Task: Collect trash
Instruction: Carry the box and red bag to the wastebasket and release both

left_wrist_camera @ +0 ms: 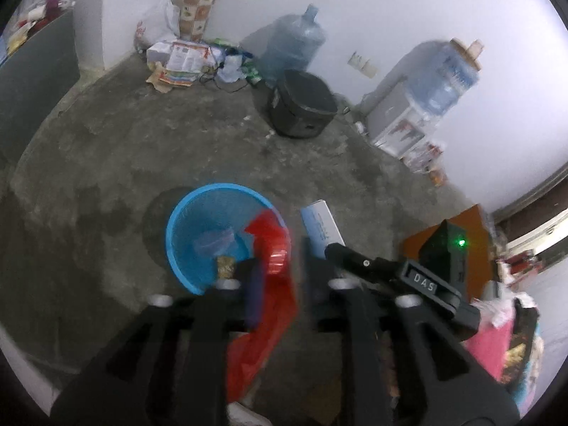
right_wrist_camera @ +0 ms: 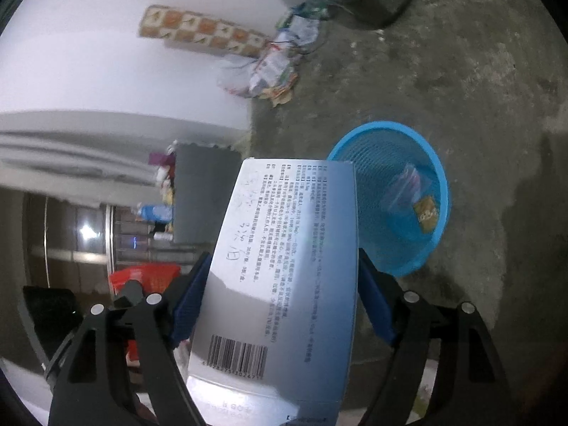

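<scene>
A blue mesh trash basket [left_wrist_camera: 188, 234] stands on the concrete floor, with a clear plastic bag and a small gold wrapper inside. My left gripper [left_wrist_camera: 275, 266] holds a red plastic wrapper [left_wrist_camera: 273, 284] just above the basket's near right rim; the jaws stand apart and the wrapper hangs along the left finger. My right gripper [right_wrist_camera: 284, 284] is shut on a pale blue printed carton [right_wrist_camera: 284, 266], held beside the basket [right_wrist_camera: 431, 248]. The carton [left_wrist_camera: 321, 229] and the right gripper's body also show in the left wrist view, right of the basket.
A black rice cooker [left_wrist_camera: 301, 103], two big water jugs [left_wrist_camera: 294, 42] and a dispenser [left_wrist_camera: 397, 120] stand along the white wall. A pile of papers and bags [left_wrist_camera: 181, 60] lies in the corner. Pink cloth and clutter [left_wrist_camera: 497, 340] are at right.
</scene>
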A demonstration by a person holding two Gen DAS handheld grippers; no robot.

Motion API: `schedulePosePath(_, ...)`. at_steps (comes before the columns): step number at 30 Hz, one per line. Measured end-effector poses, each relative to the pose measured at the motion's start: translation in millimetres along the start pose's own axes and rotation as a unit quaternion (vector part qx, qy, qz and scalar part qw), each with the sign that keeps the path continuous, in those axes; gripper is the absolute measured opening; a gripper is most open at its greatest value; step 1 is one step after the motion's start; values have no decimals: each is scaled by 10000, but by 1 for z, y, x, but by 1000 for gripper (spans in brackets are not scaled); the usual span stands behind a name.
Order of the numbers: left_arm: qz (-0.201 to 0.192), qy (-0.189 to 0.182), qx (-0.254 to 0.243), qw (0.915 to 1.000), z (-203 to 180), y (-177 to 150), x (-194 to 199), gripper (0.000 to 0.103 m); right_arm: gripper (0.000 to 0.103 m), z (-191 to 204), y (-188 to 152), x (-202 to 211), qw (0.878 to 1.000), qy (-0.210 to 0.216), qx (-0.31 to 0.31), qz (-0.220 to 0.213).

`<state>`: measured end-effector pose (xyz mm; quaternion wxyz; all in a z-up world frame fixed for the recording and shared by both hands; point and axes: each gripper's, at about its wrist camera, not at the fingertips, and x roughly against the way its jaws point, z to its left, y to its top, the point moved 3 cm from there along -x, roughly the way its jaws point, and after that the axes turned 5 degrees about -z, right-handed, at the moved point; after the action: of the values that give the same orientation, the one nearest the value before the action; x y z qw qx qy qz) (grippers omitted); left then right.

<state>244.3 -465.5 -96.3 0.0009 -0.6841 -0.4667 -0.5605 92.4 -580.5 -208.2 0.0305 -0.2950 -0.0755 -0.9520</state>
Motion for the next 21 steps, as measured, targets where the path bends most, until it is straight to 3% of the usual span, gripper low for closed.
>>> schedulePosePath(1, 3, 251, 13, 9997, 5, 5, -17, 61, 87, -5, 7, -10, 10000, -79, -28, 6)
schedulePosePath(4, -6, 618, 64, 9981, 11, 10, -39, 61, 89, -26, 21, -46, 9979, -612, -26, 197)
schedulePosePath(7, -31, 436, 330, 9985, 16, 9, -39, 61, 89, -42, 21, -60, 9947, -1000, 39, 243)
schedulePosePath(9, -81, 392, 322, 9987, 19, 8, -34, 61, 89, -46, 18, -58, 9953, -956, 67, 164)
schedulePosePath(15, -393, 278, 143, 9987, 11, 7, -1, 61, 89, -43, 3, -30, 9947, -972, 270, -187)
schedulePosePath(21, -849, 21, -95, 9963, -10, -5, 72, 61, 89, -8, -15, 12, 9877, -1094, 942, -602)
